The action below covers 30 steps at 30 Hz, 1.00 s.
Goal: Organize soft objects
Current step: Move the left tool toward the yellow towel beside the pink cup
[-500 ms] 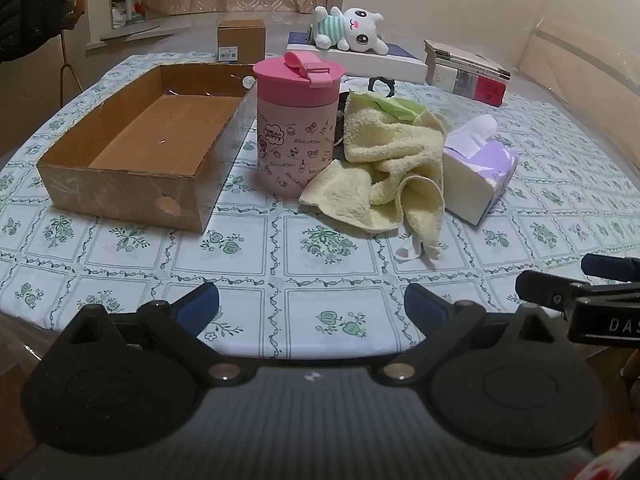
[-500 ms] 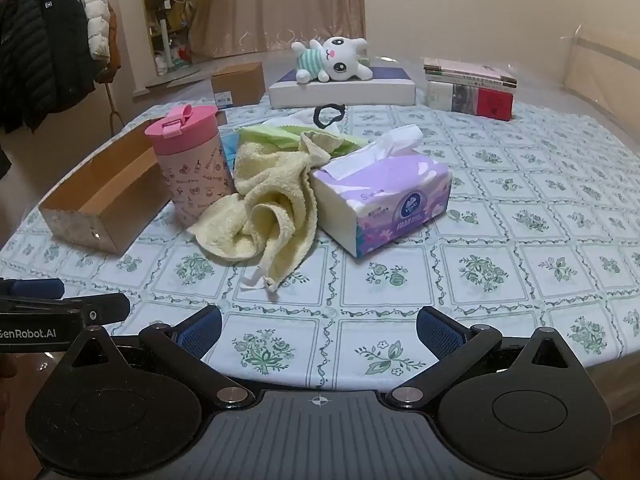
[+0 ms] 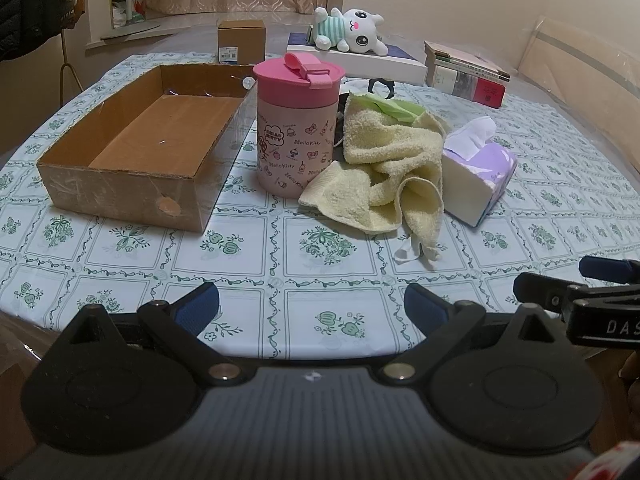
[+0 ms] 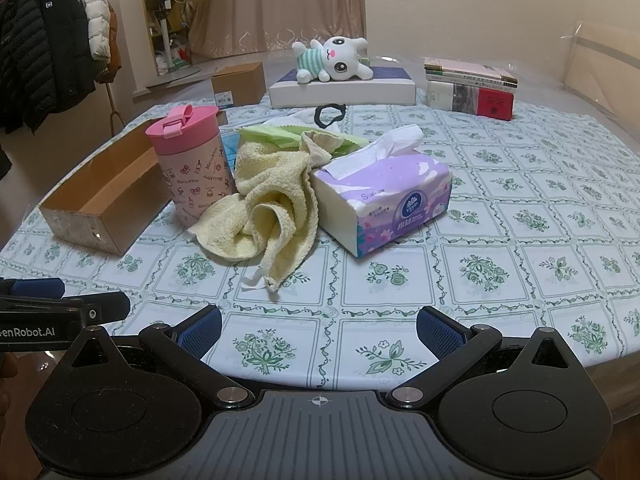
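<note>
Yellow towel is the soft thing nearest to hand, and it lies ahead of both sets of jaws with nothing between them and it but bare tablecloth. The left gripper has its jaws wide apart and empty; from it the towel sits ahead and a little to the right. The right gripper, also spread wide and empty, sees the same towel ahead and somewhat to the left. Neither is clearly nearer; my guess is that either could take it.

The towel is crumpled, not flat, so its axis is loose: the heap runs from a high bunch at the far end down to a trailing corner with a white tag that points toward the grippers. It leans against the pink cup on one side and touches the purple tissue pack on the other, with a green cloth tucked behind. The open cardboard box, empty, stands just beyond the cup on the left arm's side of the surface. A plush rabbit lies well back on a flat white box.
</note>
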{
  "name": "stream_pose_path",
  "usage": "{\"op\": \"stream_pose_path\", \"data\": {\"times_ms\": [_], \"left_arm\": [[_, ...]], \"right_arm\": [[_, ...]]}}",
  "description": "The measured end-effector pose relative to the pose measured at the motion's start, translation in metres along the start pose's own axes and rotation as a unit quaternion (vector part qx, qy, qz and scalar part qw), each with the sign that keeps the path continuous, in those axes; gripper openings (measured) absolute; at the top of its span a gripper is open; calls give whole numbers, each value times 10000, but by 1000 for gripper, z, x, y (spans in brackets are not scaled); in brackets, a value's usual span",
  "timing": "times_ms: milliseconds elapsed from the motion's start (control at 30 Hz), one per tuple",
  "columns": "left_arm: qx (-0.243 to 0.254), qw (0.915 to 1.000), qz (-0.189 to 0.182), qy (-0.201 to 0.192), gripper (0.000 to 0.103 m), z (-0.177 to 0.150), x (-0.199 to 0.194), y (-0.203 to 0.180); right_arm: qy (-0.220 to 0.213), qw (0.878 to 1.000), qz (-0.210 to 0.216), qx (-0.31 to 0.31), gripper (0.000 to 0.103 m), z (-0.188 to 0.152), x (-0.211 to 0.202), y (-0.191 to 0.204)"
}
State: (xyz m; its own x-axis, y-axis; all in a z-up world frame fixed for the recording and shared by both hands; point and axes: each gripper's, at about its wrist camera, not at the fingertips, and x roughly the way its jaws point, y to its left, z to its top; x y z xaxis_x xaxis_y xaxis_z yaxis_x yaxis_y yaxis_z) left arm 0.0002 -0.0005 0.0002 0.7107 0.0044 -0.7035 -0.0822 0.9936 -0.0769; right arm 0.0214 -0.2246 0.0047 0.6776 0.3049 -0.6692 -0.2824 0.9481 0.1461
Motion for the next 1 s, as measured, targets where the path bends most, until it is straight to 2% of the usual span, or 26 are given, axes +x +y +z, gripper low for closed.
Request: {"op": "stream_pose_path", "data": {"times_ms": [533, 933, 1000], "left_arm": [[-5, 10000, -61, 27, 98, 4, 2, -4], [16, 9992, -226, 336, 98, 16, 30, -4], [70, 9993, -298, 220, 96, 21, 36, -7]], "right_arm": [[4, 10000, -1, -3, 103, 0, 2, -1], [-137, 9998, -111, 125, 103, 12, 14, -16], [-183, 9996, -123, 170, 103, 15, 17, -21]]}}
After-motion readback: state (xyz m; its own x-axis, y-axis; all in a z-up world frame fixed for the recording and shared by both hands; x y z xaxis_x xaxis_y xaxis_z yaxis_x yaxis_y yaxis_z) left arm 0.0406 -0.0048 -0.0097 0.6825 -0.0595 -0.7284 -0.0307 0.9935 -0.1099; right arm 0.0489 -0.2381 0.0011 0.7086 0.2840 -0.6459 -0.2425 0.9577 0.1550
